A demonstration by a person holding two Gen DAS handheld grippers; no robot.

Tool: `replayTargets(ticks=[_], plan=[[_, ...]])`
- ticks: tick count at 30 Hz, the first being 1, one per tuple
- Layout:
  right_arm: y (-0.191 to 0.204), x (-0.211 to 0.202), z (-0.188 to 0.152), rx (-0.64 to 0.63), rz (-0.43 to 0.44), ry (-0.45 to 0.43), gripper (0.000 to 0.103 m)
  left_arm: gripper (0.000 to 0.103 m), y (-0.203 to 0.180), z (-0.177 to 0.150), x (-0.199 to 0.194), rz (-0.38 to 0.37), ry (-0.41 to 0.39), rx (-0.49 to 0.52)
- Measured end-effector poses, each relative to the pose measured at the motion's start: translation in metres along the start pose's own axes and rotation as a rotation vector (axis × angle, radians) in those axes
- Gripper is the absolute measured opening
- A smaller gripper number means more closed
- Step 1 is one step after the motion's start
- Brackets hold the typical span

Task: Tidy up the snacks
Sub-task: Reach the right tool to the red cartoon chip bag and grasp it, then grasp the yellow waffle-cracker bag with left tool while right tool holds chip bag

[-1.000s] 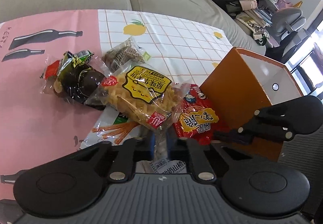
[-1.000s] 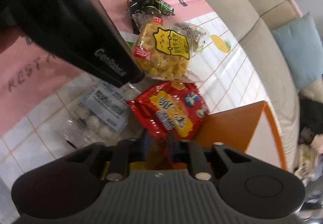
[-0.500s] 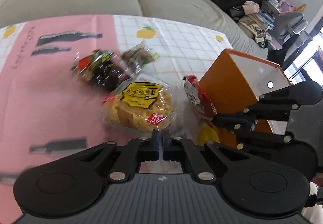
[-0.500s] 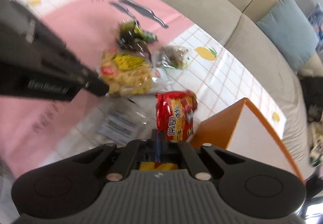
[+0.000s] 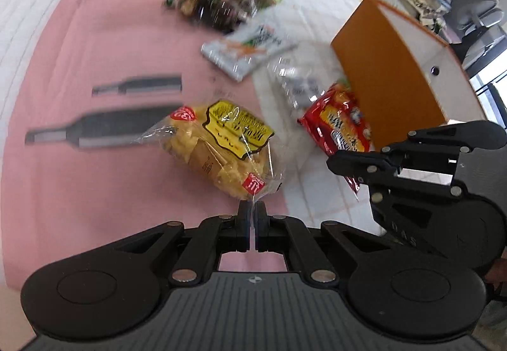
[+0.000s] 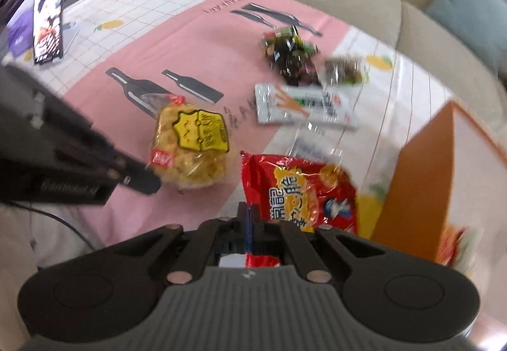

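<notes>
My left gripper [image 5: 252,208] is shut on the edge of a clear bag of yellow snacks [image 5: 221,146] and holds it above the pink cloth; the bag also shows in the right wrist view [image 6: 191,151]. My right gripper [image 6: 250,213] is shut on the edge of a red snack bag [image 6: 298,189], lifted next to the orange box [image 6: 415,183]. The red bag [image 5: 340,126] and the box [image 5: 389,78] also show in the left wrist view.
On the cloth lie a white stick-snack packet [image 6: 301,105], a clear bag with white label [image 5: 298,81], a dark green packet [image 6: 290,54] and a brownish packet [image 6: 343,72]. A phone [image 6: 47,23] stands far left. A sofa runs behind the table.
Both grippers have closed on their bags and lifted them up and back from the pile. The white packet and the clear bag underneath are now uncovered.
</notes>
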State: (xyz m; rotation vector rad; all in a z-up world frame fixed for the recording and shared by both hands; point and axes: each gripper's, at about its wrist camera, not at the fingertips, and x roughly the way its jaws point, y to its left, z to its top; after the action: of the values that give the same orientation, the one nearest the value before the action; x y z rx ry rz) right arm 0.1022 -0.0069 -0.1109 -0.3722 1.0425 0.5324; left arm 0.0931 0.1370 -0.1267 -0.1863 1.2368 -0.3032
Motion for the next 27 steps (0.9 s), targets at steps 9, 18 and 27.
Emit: replayTargets(ticks=[9, 18, 27], plan=[[0.005, 0.008, -0.025, 0.064, -0.01, -0.03, 0.0, 0.068, 0.013, -0.011, 0.004, 0.001, -0.024, -0.112], [-0.011, -0.017, -0.039, 0.171, -0.061, -0.101, 0.051, 0.086, 0.023, -0.006, -0.007, 0.0, -0.137, -0.319], [-0.035, -0.011, -0.054, 0.348, -0.148, -0.081, 0.086, 0.086, 0.027, 0.002, 0.008, 0.057, -0.137, -0.489]])
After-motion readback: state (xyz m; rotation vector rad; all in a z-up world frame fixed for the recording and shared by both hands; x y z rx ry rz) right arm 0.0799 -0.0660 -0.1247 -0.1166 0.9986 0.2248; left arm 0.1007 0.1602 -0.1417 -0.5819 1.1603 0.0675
